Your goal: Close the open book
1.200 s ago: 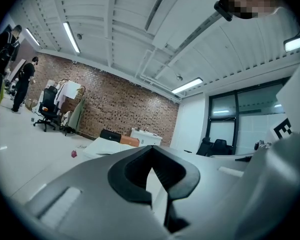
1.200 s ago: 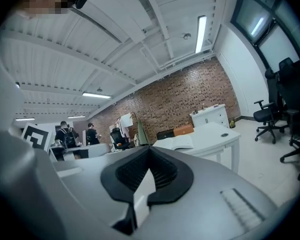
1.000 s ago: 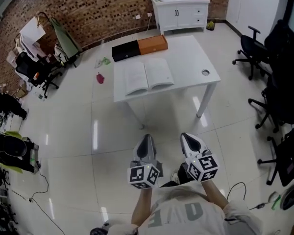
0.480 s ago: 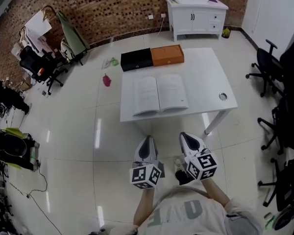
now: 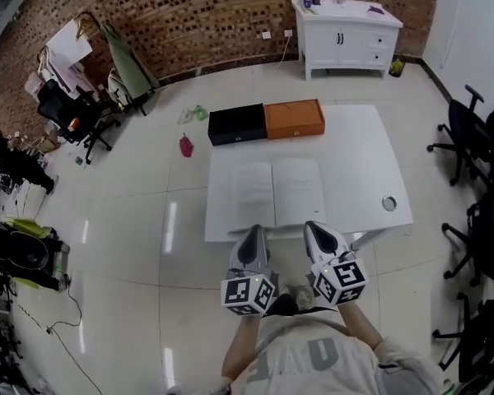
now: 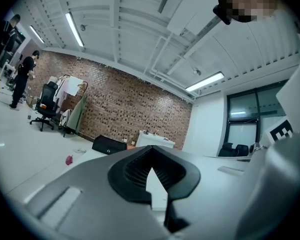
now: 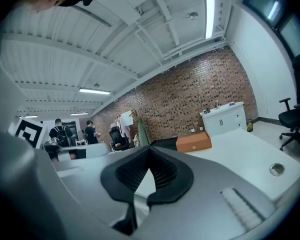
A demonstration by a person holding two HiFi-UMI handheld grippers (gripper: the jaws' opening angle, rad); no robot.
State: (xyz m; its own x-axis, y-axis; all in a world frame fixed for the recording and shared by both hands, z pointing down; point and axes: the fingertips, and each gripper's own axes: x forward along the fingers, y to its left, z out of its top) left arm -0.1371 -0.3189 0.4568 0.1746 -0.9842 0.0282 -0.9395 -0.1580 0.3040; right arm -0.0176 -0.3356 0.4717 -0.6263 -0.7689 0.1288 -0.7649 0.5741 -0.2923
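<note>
An open book (image 5: 276, 192) lies flat, pages up, on the white table (image 5: 362, 167), near its front edge. My left gripper (image 5: 249, 239) is shut and empty, its tip at the table's front edge just short of the book's left page. The right gripper (image 5: 316, 231) is also shut and holds nothing; it sits over the front edge below the right page. Neither touches the book. In both gripper views the jaws meet along a thin seam and hide the book.
A black box (image 5: 236, 124) and an orange box (image 5: 294, 118) stand end to end at the table's far edge. A round cable hole (image 5: 389, 203) is at the right front corner. Office chairs (image 5: 471, 134) stand to the right. A white cabinet (image 5: 347, 25) is against the brick wall.
The person has walked up to the table, so table and book have come closer. Both gripper tips, which were over the floor, now reach the front edge. The jaws stay shut.
</note>
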